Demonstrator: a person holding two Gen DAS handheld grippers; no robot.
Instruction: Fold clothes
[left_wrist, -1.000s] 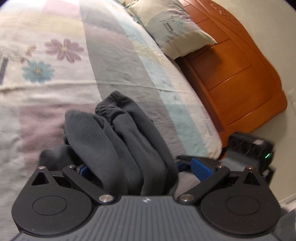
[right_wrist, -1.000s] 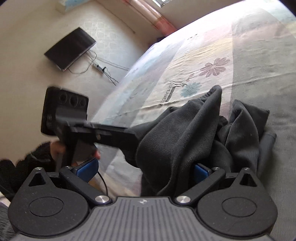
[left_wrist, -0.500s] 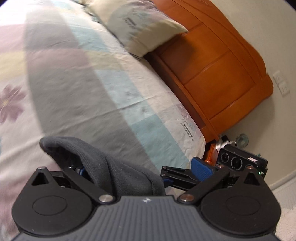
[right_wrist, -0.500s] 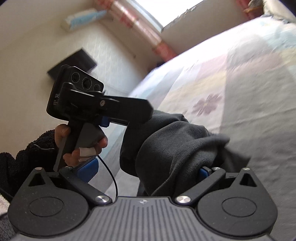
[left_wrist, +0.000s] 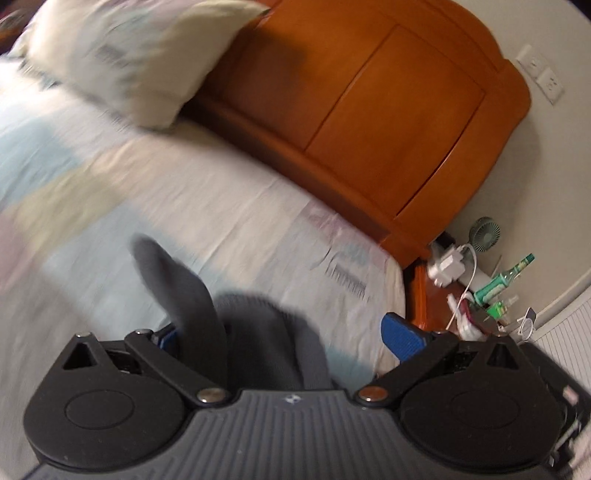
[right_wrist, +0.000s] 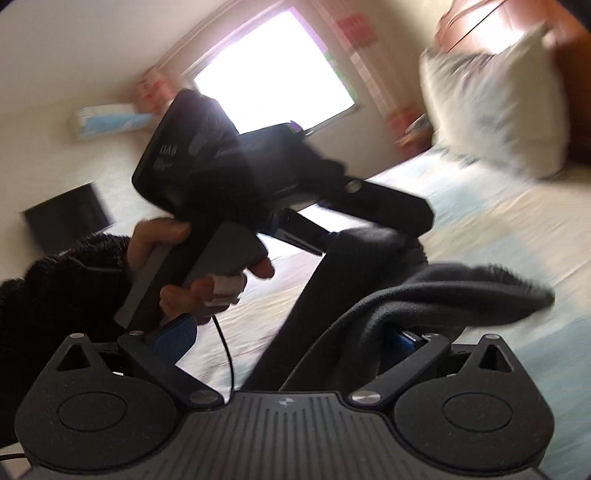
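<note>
The dark gray garment (left_wrist: 255, 332) hangs in the air above the bed (left_wrist: 221, 206). The left hand-held gripper (left_wrist: 284, 332) and right hand-held gripper (right_wrist: 291, 336) each have cloth between wide-apart fingers, though I cannot tell if they pinch it. Holding it up at 12 o'clock likely lets it fall straight for folding.

Your right gripper (right_wrist: 284, 339) has dark grey cloth (right_wrist: 424, 295) draped over its right finger, jaws spread wide, the blue left pad (right_wrist: 175, 334) bare. Ahead, your left hand (right_wrist: 184, 258) grips the other gripper (right_wrist: 236, 177), which the cloth also reaches. Beyond lie the bed (right_wrist: 498, 240), a pillow (right_wrist: 495, 110) and a bright window (right_wrist: 273, 70).
</note>
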